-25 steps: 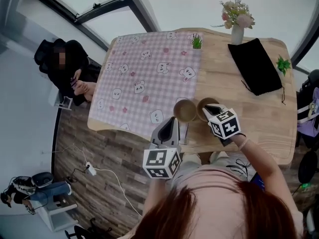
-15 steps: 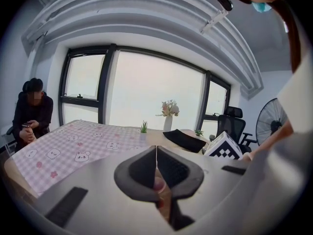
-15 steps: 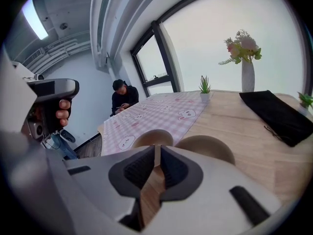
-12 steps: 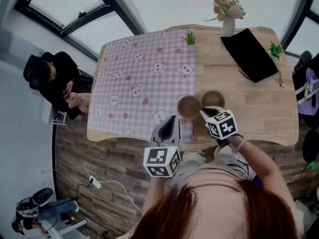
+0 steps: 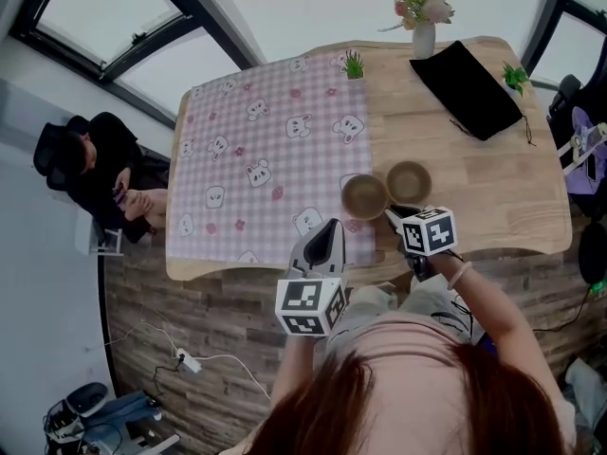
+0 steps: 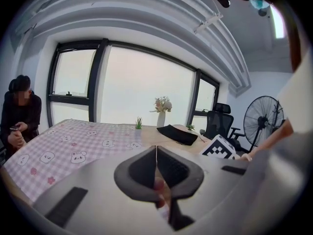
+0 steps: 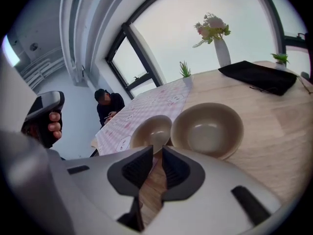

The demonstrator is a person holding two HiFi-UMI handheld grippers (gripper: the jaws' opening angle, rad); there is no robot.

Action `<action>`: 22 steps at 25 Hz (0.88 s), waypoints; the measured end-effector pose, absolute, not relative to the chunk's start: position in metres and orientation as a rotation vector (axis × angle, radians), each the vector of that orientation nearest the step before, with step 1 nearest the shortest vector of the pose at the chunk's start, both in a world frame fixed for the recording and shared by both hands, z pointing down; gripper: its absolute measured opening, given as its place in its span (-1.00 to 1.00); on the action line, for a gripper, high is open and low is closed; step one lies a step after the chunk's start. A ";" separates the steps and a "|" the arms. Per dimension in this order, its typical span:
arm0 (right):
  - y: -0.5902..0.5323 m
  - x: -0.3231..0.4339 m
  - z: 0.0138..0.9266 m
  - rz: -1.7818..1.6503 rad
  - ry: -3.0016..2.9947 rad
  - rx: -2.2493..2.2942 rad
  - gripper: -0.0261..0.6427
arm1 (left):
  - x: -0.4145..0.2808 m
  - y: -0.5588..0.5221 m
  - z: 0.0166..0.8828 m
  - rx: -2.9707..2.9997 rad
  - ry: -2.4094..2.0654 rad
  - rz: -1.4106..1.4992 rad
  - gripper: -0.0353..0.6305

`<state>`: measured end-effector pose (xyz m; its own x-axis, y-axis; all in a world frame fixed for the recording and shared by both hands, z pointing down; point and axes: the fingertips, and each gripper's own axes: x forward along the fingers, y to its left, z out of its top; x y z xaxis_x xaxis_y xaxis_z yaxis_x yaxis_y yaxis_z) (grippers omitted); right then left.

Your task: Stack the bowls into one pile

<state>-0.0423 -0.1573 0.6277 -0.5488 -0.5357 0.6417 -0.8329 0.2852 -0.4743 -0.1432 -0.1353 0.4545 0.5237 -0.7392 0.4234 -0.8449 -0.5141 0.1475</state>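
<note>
Stacking has not begun. The two tan bowls sit side by side at centre right of the head view, the left bowl [image 5: 364, 196] at the edge of the checked cloth [image 5: 266, 150] and the right bowl [image 5: 409, 182] on bare wood. Their rims are just beside each other, but I cannot tell whether they touch. The right hand-held gripper [image 5: 400, 216] hovers just below them in the frame. In its own view the jaws stand narrowly apart with only wood showing between them, aimed at the spot where the two bowls meet. The left hand-held gripper [image 5: 328, 227] hangs at lower centre, by the front edge, its jaws pressed together on nothing. This looks like the approach to the first pick. The next move likely calls for the right jaws to widen, straddle one bowl's wall at the rim, clamp, lift clear, and lower it centred into the other bowl so that it nests. The counter [image 5: 493, 188] is pale wood, with the pink-and-white cloth, printed with animal faces, covering its left half. Along the top of the frame stand a vase of flowers [image 5: 421, 17], two small green plants [image 5: 353, 64] and a black pouch [image 5: 469, 88]. The room has tall windows [image 6: 142, 87] and a plank floor [image 5: 218, 320]. A seated person [image 5: 95, 173] is at the left of the frame, and a floor fan [image 6: 266, 121] and an office chair [image 6: 218, 119] show in the left gripper view.
</note>
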 end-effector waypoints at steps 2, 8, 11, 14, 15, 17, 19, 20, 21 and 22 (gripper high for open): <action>-0.157 -0.042 0.631 1.205 -2.190 1.267 -0.74 | -0.146 -0.134 0.456 2.439 -1.299 0.451 -0.86; -0.160 -0.049 0.630 1.346 -2.189 1.339 -0.70 | -0.157 -0.132 0.459 2.460 -1.269 0.468 -0.86; -0.163 -0.048 0.632 1.391 -2.162 1.382 -0.68 | -0.162 -0.132 0.461 2.462 -1.260 0.476 -0.86; -0.165 -0.050 0.636 1.453 -2.140 1.405 -0.66 | -0.166 -0.132 0.462 2.463 -1.254 0.481 -0.86; -0.166 -0.050 0.637 1.473 -2.134 1.412 -0.65 | -0.168 -0.132 0.462 2.463 -1.253 0.482 -0.86; -0.168 -0.052 0.638 1.507 -2.120 1.432 -0.64 | -0.172 -0.132 0.463 2.463 -1.251 0.484 -0.86; -0.169 -0.054 0.637 1.542 -2.113 1.450 -0.64 | -0.175 -0.132 0.463 2.463 -1.250 0.482 -0.86; -0.170 -0.055 0.637 1.562 -2.111 1.456 -0.64 | -0.177 -0.132 0.463 2.463 -1.250 0.481 -0.86; -0.171 -0.056 0.637 1.580 -2.109 1.464 -0.64 | -0.178 -0.132 0.463 2.463 -1.250 0.480 -0.86; -0.173 -0.056 0.637 1.595 -2.105 1.472 -0.64 | -0.179 -0.132 0.463 2.462 -1.249 0.480 -0.86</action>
